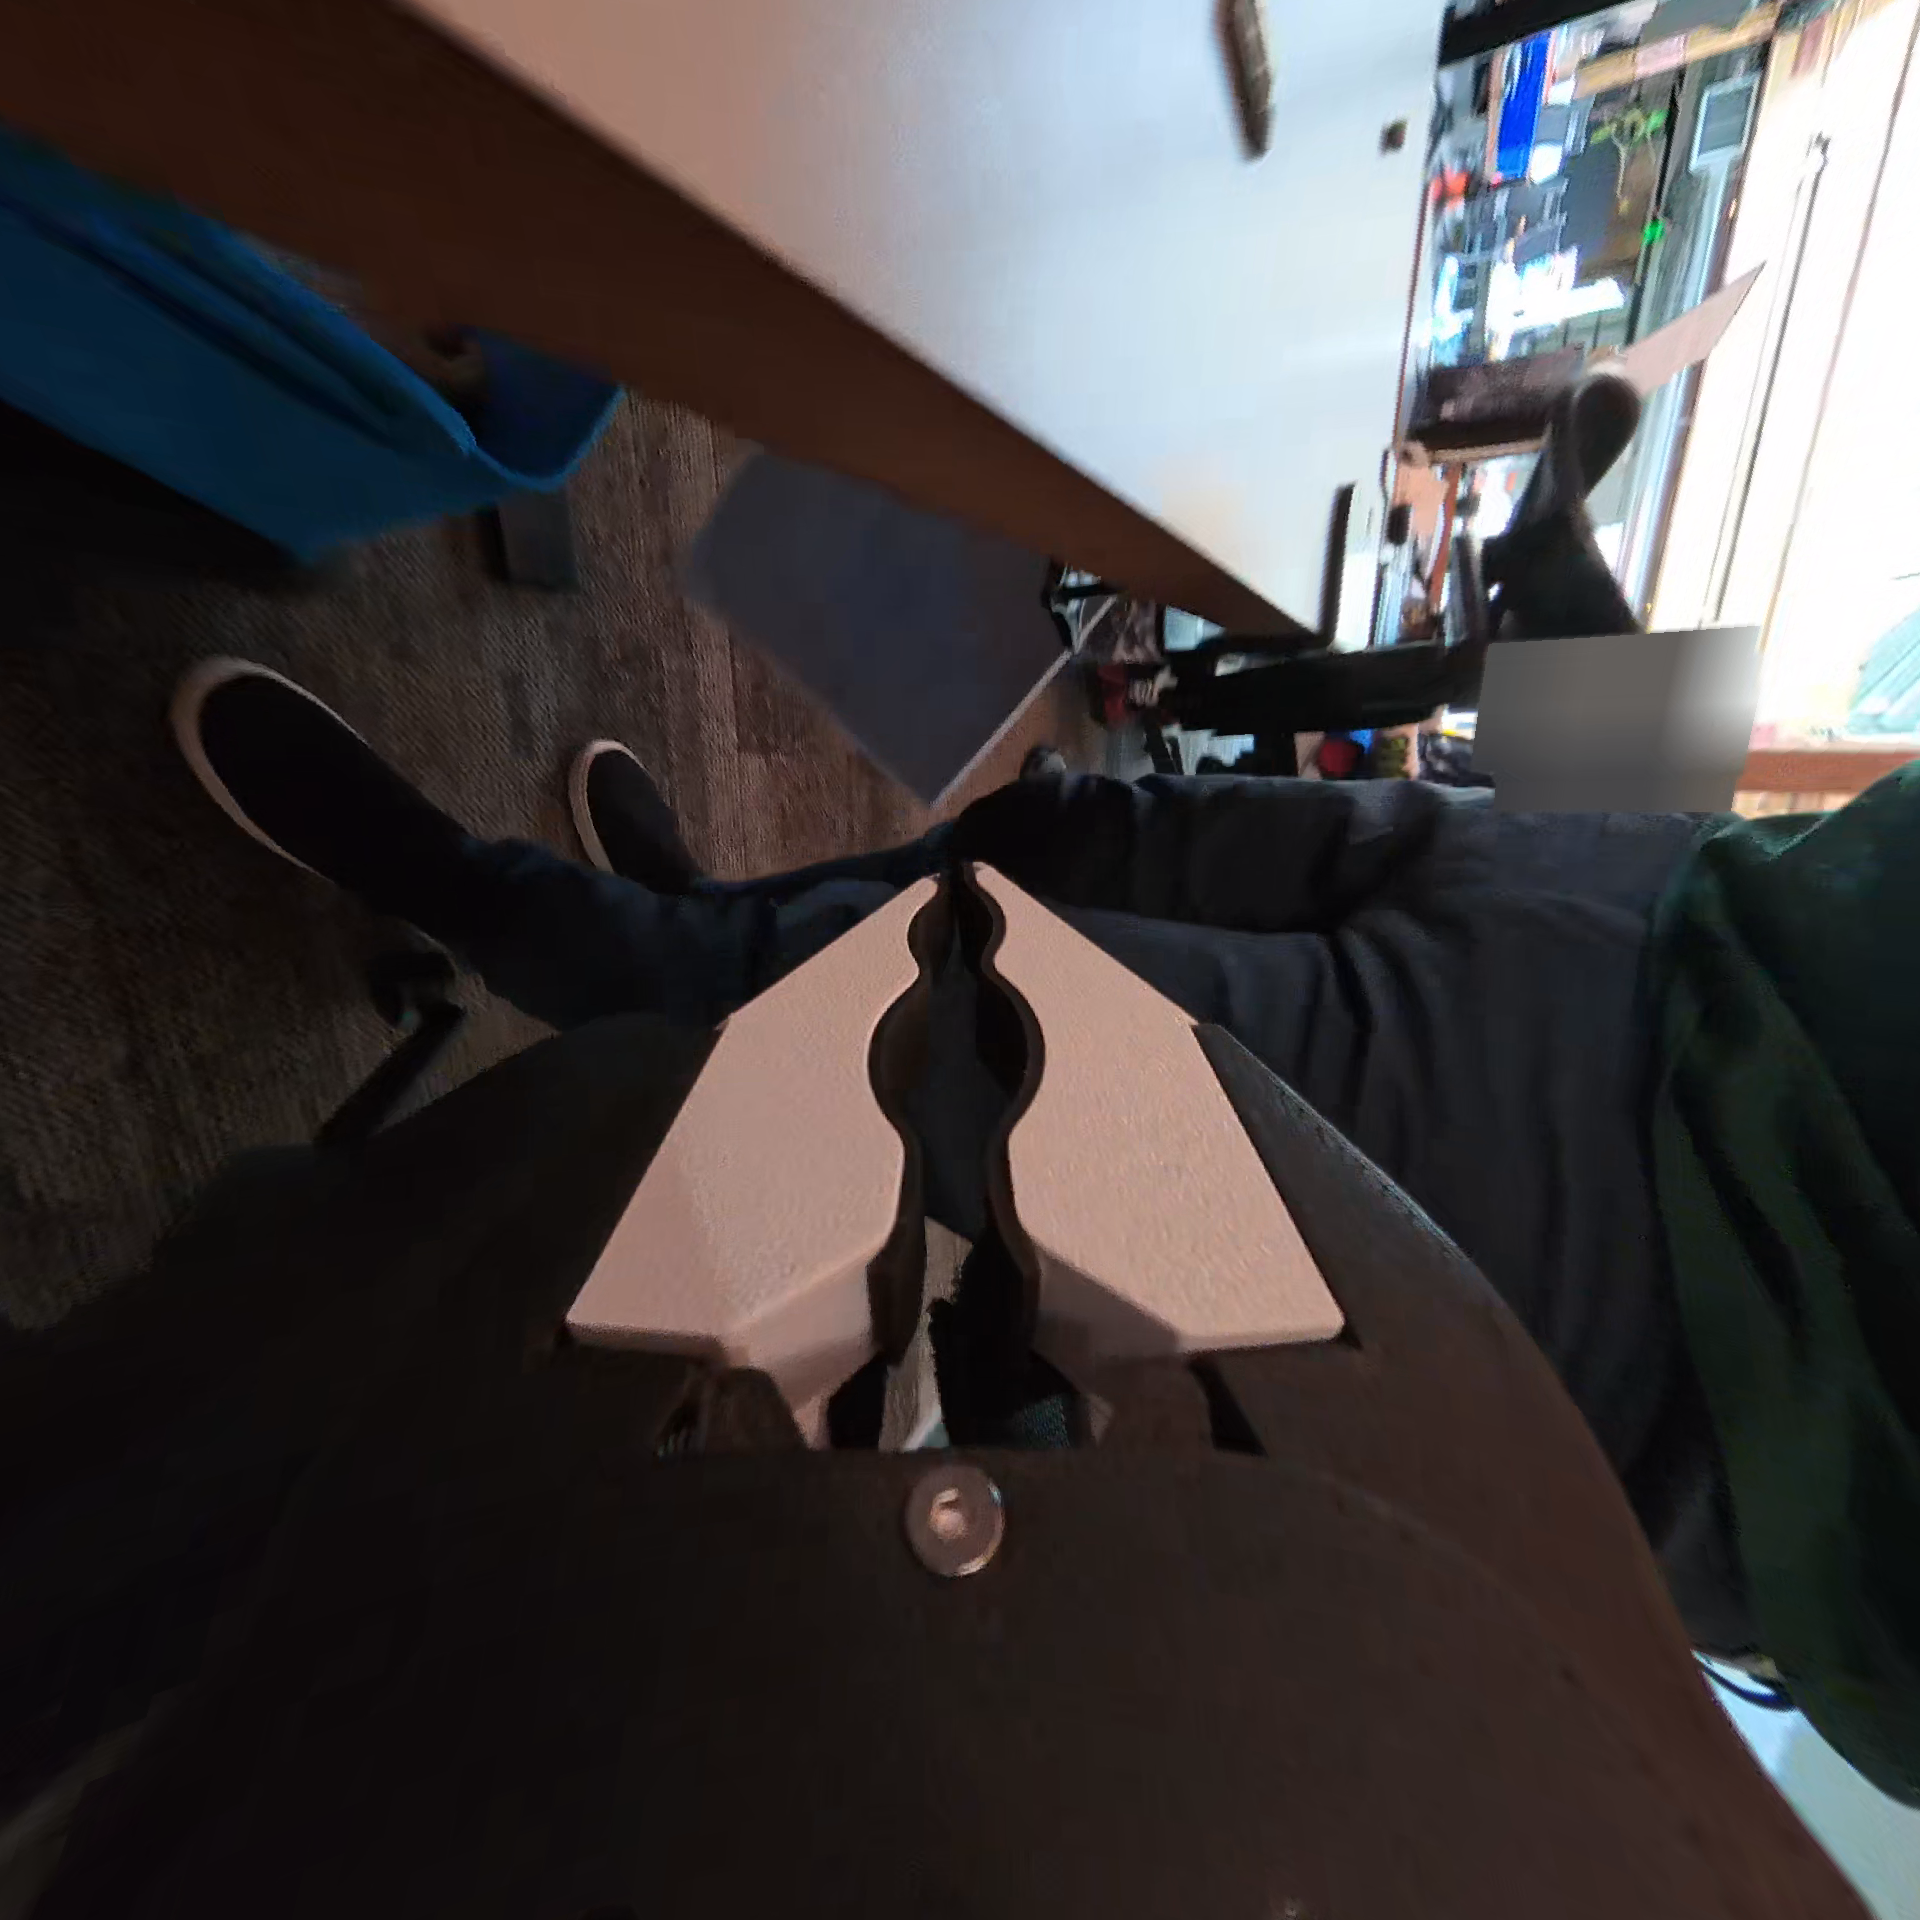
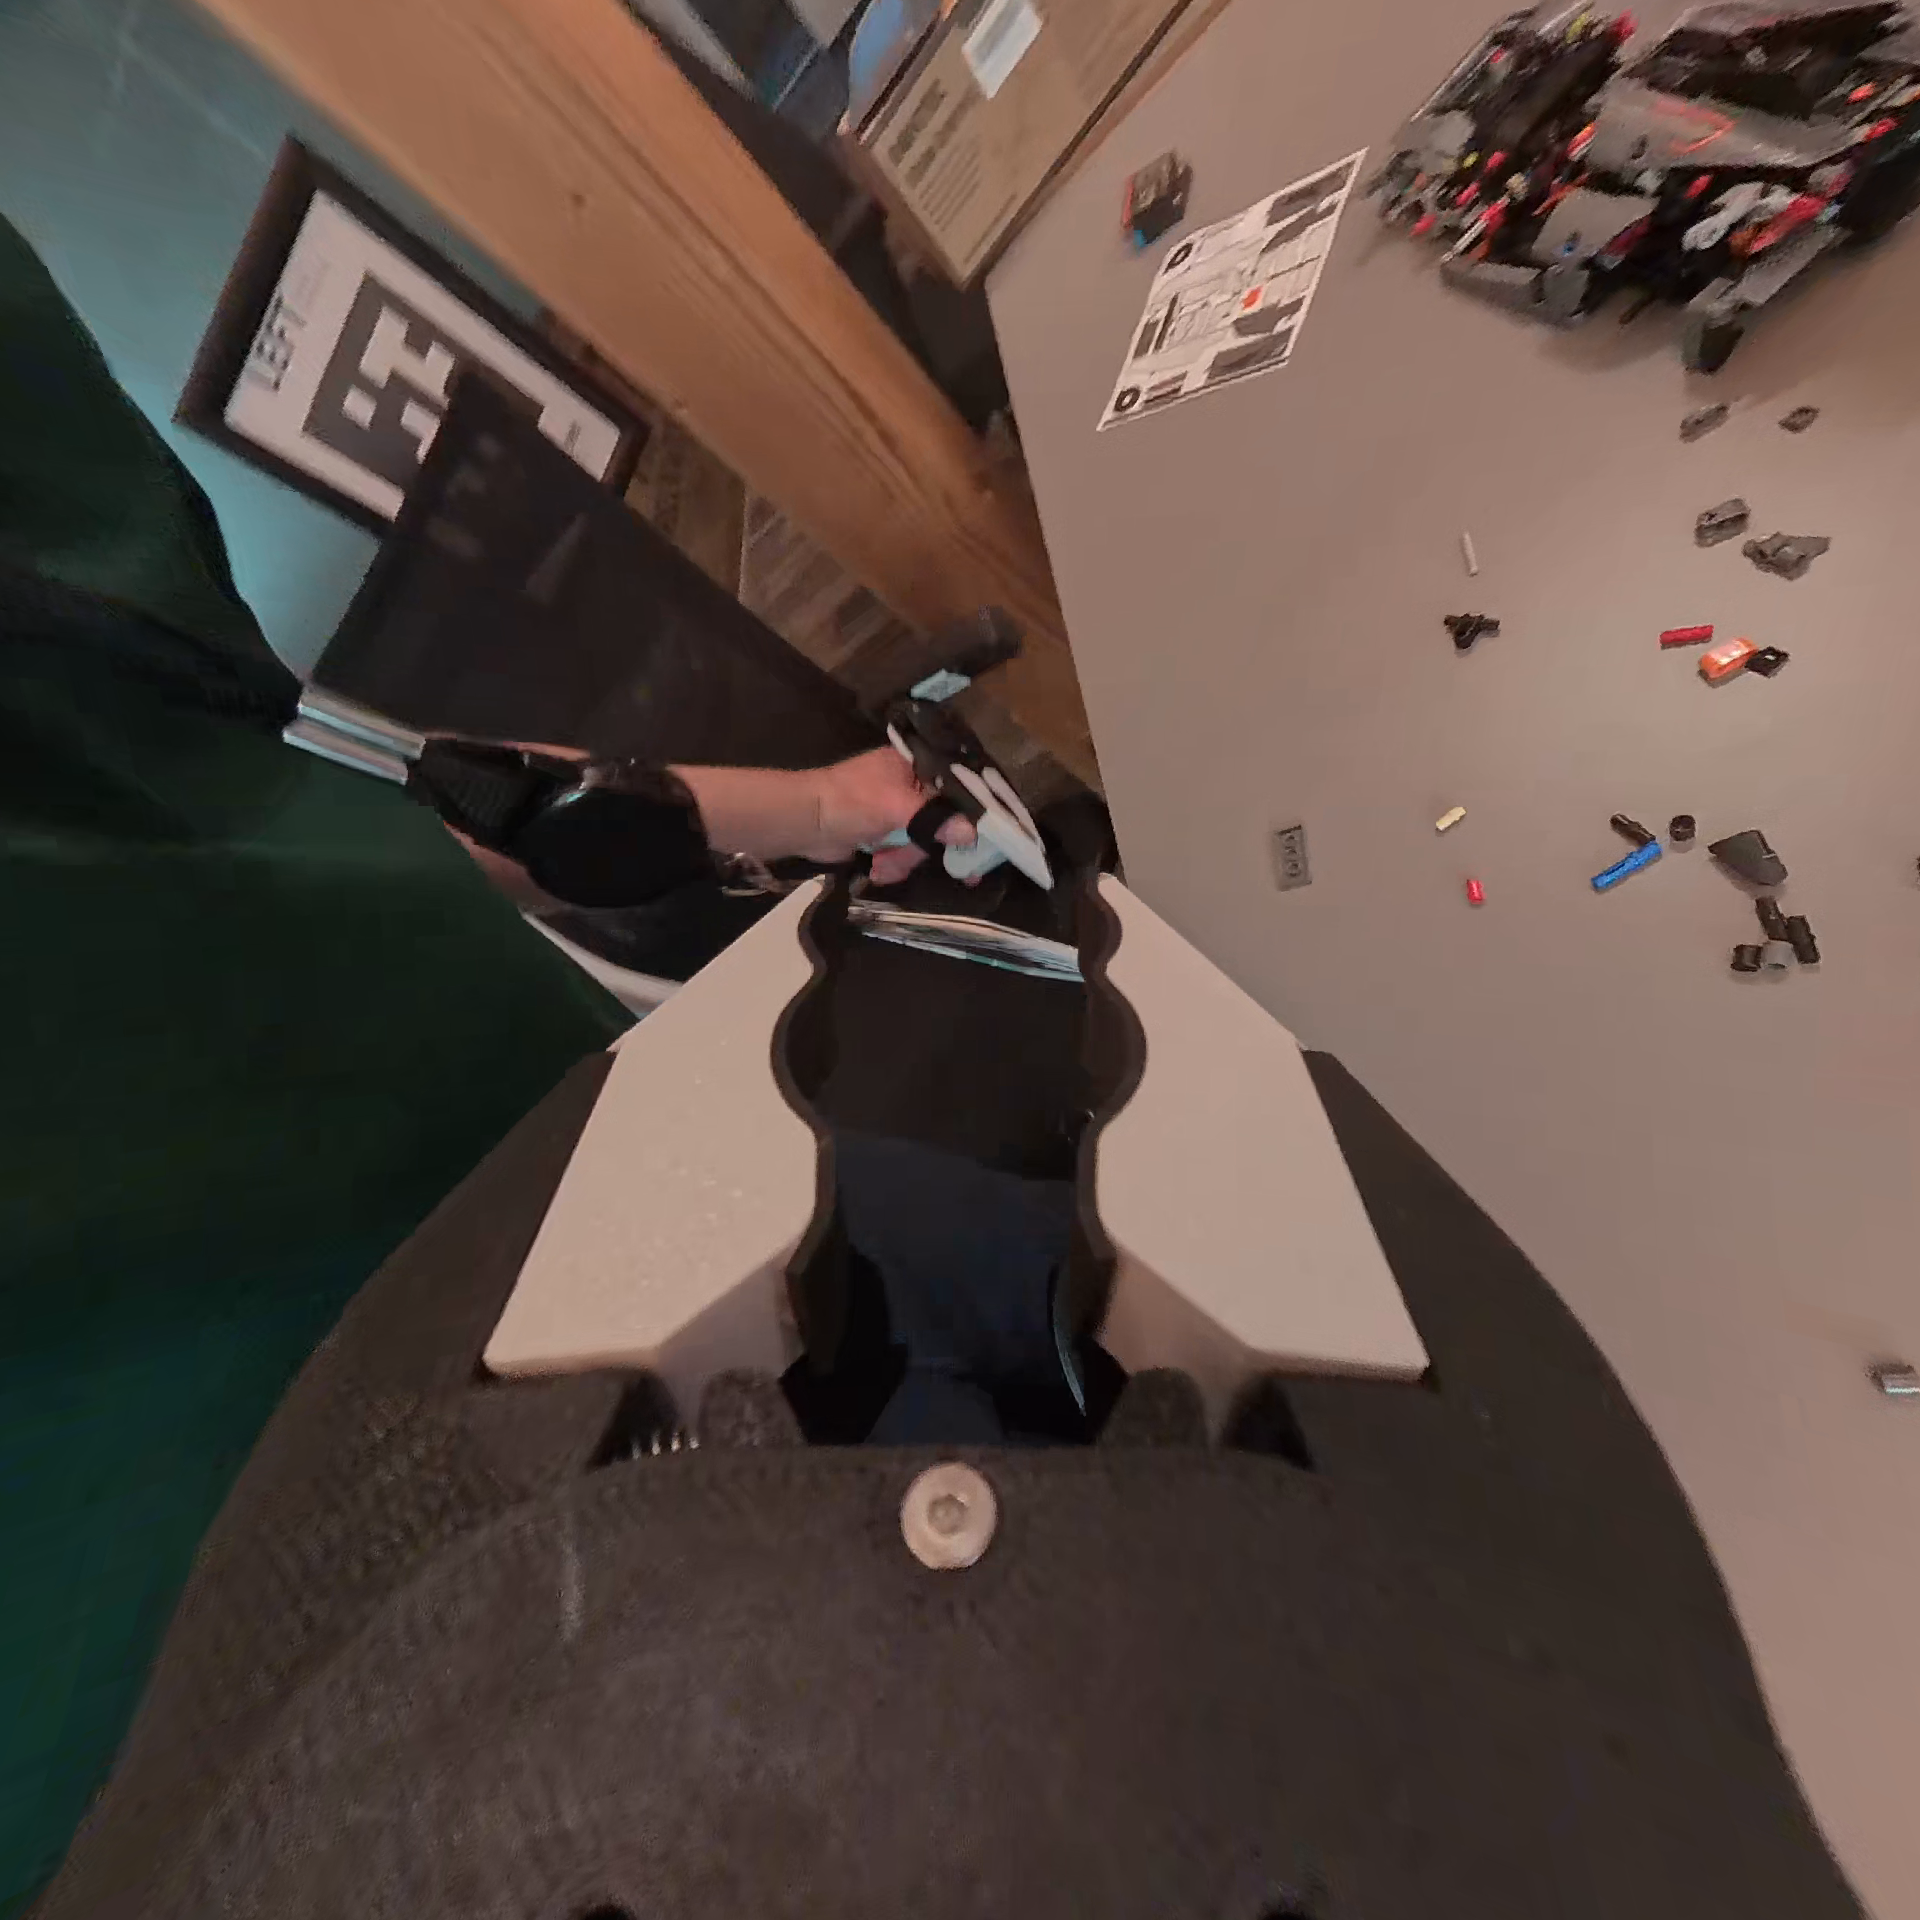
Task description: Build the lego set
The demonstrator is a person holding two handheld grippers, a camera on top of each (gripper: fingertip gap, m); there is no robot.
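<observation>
Left tool clenched on nothing below the desk edge over a person's lap, right tool released, lego set at upper right of the frame, loose pieces and a sheet strewn on desk.

Both grippers same scheme: left gripper and right gripper have white fingers, black wavy pads, black textured bodies. Tabletop plain grey, edge light wood grain. Lego car dark grey/black with red accents. Loose pieces: blue pin, orange piece, red pin. Sticker sheet white with black shapes. Bin bright blue. Carpet mottled grey. Shoes black, white-soled. Sleeve dark green.
</observation>
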